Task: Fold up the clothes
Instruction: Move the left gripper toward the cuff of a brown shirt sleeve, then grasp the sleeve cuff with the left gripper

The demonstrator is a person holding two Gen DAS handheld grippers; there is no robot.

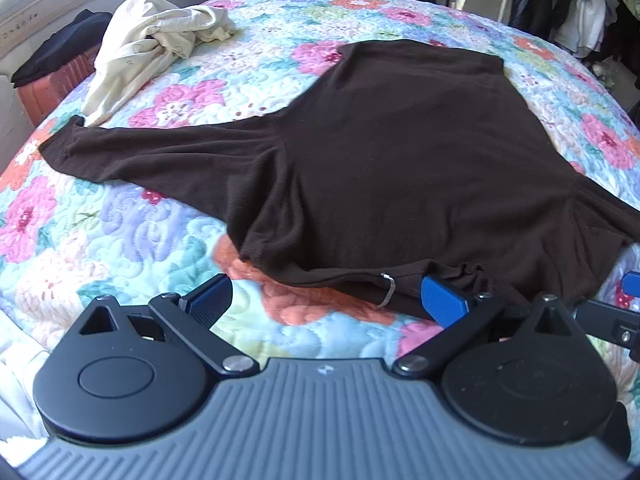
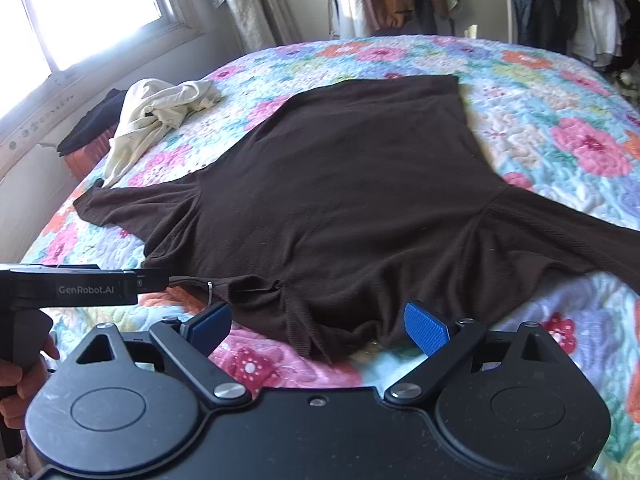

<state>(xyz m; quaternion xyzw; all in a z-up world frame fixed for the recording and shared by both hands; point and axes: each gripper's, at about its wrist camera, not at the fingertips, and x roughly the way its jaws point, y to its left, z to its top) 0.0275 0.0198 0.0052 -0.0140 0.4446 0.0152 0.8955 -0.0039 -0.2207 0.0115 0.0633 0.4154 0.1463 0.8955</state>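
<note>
The brown long-sleeved top [image 1: 400,152] lies spread flat on the floral quilted bed [image 1: 140,232], both the left gripper [image 1: 326,300] and right gripper [image 2: 318,326] poised at its near edge, jaws wide and empty; next, probably pinching that edge to start folding

A dark brown shirt [image 1: 392,152] lies mid-frame on a bed [image 1: 120,240] quilted in pink, orange, blue flowers; upper left, a cream garment [image 1: 148,48].
</note>
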